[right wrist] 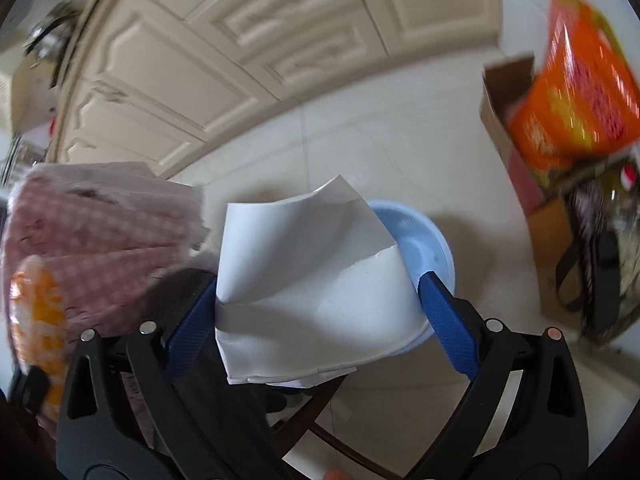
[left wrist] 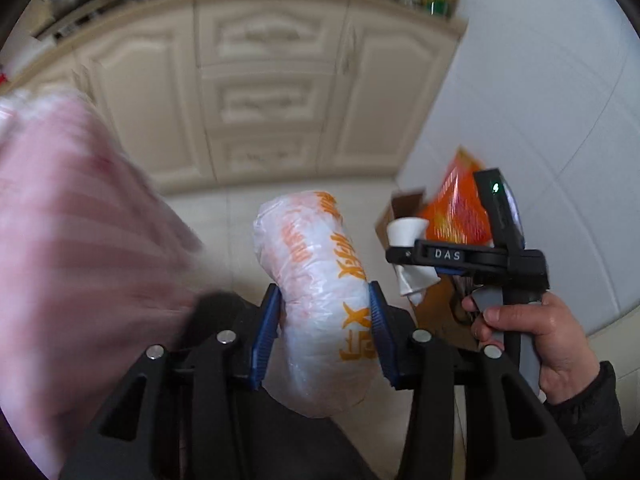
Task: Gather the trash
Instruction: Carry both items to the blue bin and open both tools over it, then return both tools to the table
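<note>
My left gripper (left wrist: pixel 325 330) is shut on a crumpled white plastic bag with orange print (left wrist: pixel 320 280), held above the floor. The bag also shows at the left edge of the right wrist view (right wrist: pixel 36 320). My right gripper (right wrist: pixel 316 312) is shut on a crushed white paper cup (right wrist: pixel 304 280). It shows from the side in the left wrist view (left wrist: pixel 404 248), with the cup (left wrist: pixel 406 232) in its jaws, to the right of the bag. A cardboard box (right wrist: pixel 548 232) with an orange packet (right wrist: pixel 576 100) in it stands on the floor at right; the packet also shows in the left wrist view (left wrist: pixel 460 208).
A pink checked cloth (left wrist: pixel 72 232) hangs close on the left, also in the right wrist view (right wrist: pixel 100 240). A light blue bowl (right wrist: pixel 424 240) sits below the cup. Cream kitchen cabinets (left wrist: pixel 272 92) stand behind, and a white wall (left wrist: pixel 540 100) at right.
</note>
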### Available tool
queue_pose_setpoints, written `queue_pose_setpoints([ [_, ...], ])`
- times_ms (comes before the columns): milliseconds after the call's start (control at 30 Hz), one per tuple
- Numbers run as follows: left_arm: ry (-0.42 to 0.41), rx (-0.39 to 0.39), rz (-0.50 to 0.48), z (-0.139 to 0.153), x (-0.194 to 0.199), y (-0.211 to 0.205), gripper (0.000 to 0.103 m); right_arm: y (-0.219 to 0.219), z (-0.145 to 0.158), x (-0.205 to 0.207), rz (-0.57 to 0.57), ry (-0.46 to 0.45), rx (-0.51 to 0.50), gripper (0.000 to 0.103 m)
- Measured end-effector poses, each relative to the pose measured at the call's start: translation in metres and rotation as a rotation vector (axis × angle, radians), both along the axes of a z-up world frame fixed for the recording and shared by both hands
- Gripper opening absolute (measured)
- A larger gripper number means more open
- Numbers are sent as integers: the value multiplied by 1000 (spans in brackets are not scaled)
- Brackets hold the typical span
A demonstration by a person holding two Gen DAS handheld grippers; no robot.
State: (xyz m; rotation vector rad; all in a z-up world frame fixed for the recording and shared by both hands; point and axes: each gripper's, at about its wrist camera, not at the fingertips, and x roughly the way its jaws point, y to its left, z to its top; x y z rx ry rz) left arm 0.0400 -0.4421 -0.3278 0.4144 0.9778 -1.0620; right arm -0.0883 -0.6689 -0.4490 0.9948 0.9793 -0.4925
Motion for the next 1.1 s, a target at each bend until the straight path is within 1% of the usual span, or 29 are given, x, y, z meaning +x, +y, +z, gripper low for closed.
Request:
queue_pose_setpoints([
  [67,50,54,-17,-30,-1,-24,43,0,-20,-5,-13,16,38,95],
  [133,98,96,-19,-53,0,-41,44,-4,-39,-7,-23,21,84,96],
  [200,156,128,-27,-77,2,-56,47,-7,-56,-6,-31,33,135,97],
  [233,157,143,-27,-85,3,-60,51,-7,-61,-5,-37,34,154,97],
  [267,155,164,-29,-94,4,-66,62,-8,-65,-7,-50,33,168,97],
  [300,152,174,-29,-99,5,-67,76,-8,-66,-9,-64,30,170,97],
  [367,130,184,-5,-109,9,-69,86,-10,-66,-17,-87,18,169,97],
  [433,131,191,11,-113,13,-70,86,-12,-62,-21,-103,14,161,97],
  [500,129,194,19,-108,17,-66,87,-15,-57,-24,-108,15,141,97],
  [600,102,173,36,-97,21,-58,89,-18,-44,-28,-118,5,117,97],
  [700,83,149,46,-85,22,-53,90,-17,-29,-26,-116,-3,85,97],
  [800,46,113,49,-62,18,-46,90,-15,-10,-21,-102,-17,48,97],
  [867,37,86,49,-48,17,-45,90,-12,3,-16,-92,-25,27,97],
  [967,11,35,55,-19,13,-35,90,-6,28,-8,-75,-43,-14,97],
  [1000,4,20,57,-12,11,-34,90,-4,39,-6,-69,-58,-30,97],
  [1100,-36,-54,61,26,6,-17,90,5,73,2,-46,-98,-92,97],
])
